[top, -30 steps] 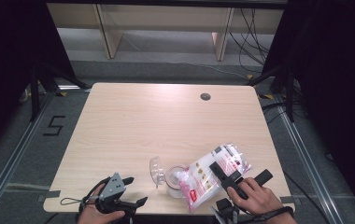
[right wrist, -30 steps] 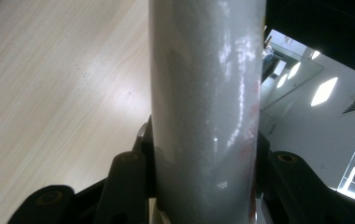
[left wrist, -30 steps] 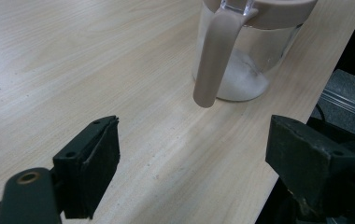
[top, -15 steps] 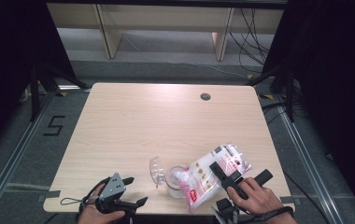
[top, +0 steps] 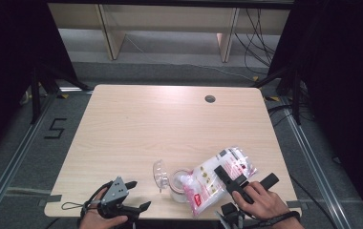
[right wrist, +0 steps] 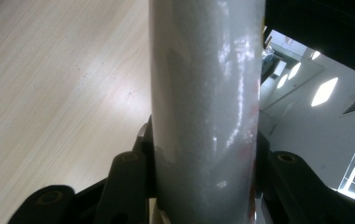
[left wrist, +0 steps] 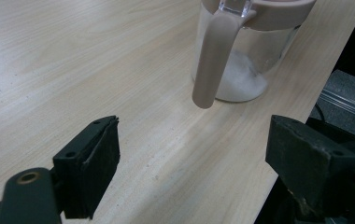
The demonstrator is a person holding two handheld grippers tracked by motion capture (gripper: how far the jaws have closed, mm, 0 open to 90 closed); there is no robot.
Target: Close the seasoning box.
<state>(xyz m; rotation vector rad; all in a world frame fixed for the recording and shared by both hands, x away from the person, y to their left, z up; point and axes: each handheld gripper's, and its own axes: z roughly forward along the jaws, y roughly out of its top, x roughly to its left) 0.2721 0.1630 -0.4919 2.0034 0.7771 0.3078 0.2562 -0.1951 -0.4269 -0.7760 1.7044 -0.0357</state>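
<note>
Nothing has moved: bag [top: 216, 179] stays clamped between right gripper's [top: 233, 182] fingers [right wrist: 129, 179].

I'm looking at a lab recording bay: a bare wooden table [top: 136, 124] is standing between black curtains [top: 12, 62], metal rails [top: 12, 167] are running along carpet, and loose cables [top: 261, 33] are trailing behind.

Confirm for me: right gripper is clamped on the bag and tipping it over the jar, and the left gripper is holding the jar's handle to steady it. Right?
Not quite. The left gripper holds nothing: in the left gripper view its jaws stand open and short of the jar. The rest holds: the right gripper is clamped on the bag, tipped over the jar.
</note>
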